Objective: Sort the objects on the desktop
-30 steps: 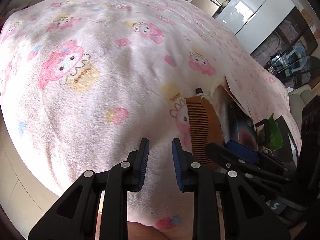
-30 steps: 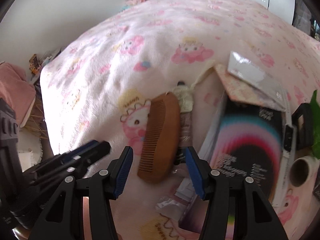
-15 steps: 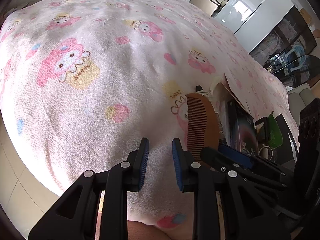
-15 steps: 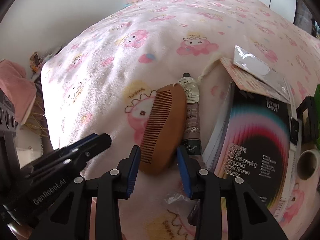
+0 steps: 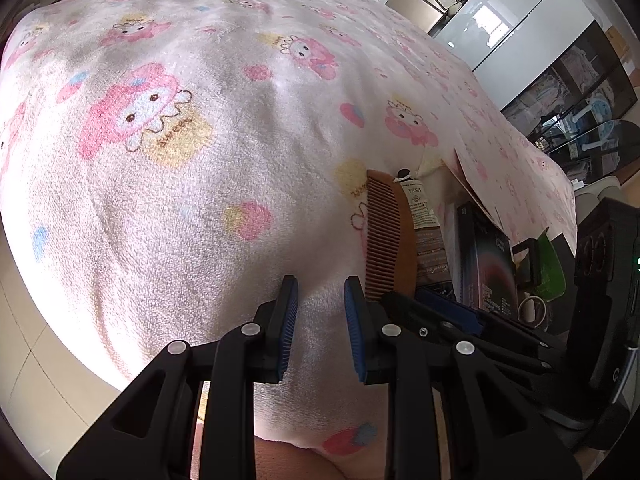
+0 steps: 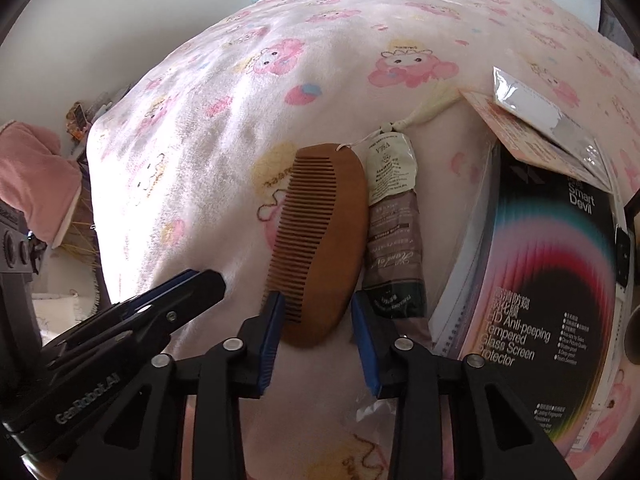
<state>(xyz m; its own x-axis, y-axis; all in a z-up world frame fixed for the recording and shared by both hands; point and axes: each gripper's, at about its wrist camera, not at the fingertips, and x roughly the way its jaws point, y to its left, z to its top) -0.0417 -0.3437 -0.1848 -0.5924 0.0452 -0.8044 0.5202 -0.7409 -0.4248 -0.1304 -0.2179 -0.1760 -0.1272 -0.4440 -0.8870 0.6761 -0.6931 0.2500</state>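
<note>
**Comb between my right tool's fingers**

My right tool (image 6: 316, 320) stood apart, its fingers flanking the near end of the comb (image 6: 320, 240). The comb lay on the blanket (image 6: 224, 128), long axis running near to far, beside a tube (image 6: 394, 224). My left tool (image 5: 320, 312) hung apart, empty, just left.

Fuzzy printed fleece blanket (image 6: 224, 128), matt brown wooden comb (image 6: 320, 240), crinkled soft tube (image 6: 394, 216) with paper label, glossy printed box (image 6: 540, 280), clear shiny plastic sleeve (image 6: 540, 112).
</note>
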